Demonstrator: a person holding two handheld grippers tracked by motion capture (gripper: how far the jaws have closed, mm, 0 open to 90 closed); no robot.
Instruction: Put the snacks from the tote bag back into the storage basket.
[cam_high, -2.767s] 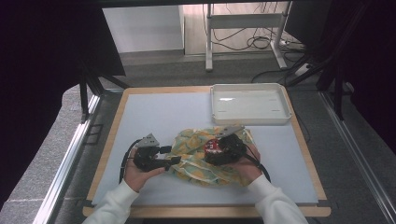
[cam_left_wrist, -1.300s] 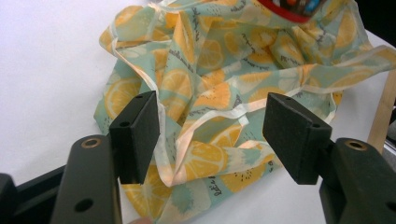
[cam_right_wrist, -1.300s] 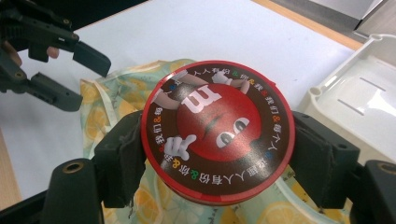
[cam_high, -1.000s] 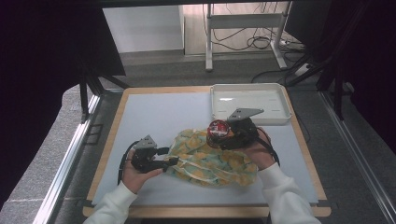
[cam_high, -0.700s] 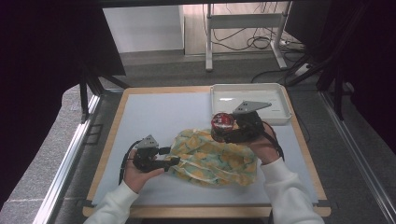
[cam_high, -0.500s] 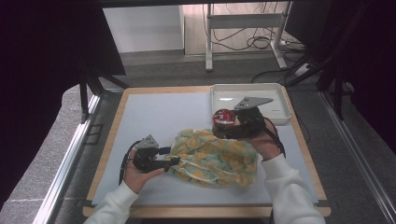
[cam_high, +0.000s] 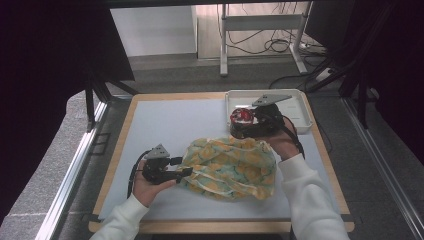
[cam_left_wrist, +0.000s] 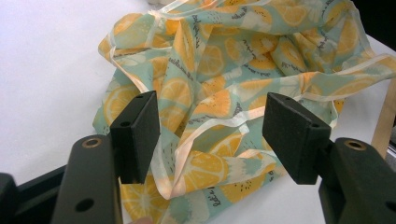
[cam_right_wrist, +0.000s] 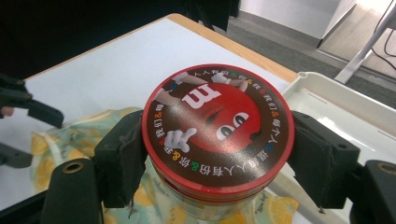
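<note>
Right gripper: jaws clamped on the sides of the round red-lidded tin, held above the table, between the bag and the white tray.
Left gripper: jaws wide apart, the lemon-print bag lying between them; pads not pressing.

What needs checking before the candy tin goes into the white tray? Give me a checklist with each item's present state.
1. Grip on the candy tin: right gripper pads press on both sides below the lid: ok.
2. Tin level: lid faces up, not tipped: ok.
3. Tin free of the bag: lifted above the fabric in the high view; whether cloth clings underneath: cannot tell.
4. White tray free to receive: bare floor beside the tin: ok.
5. Left gripper holding the bag: jaws stand open around the fabric edge, pads not pressing: not ok.
6. Tin lid seated: rim looks flush all round: ok.
</note>
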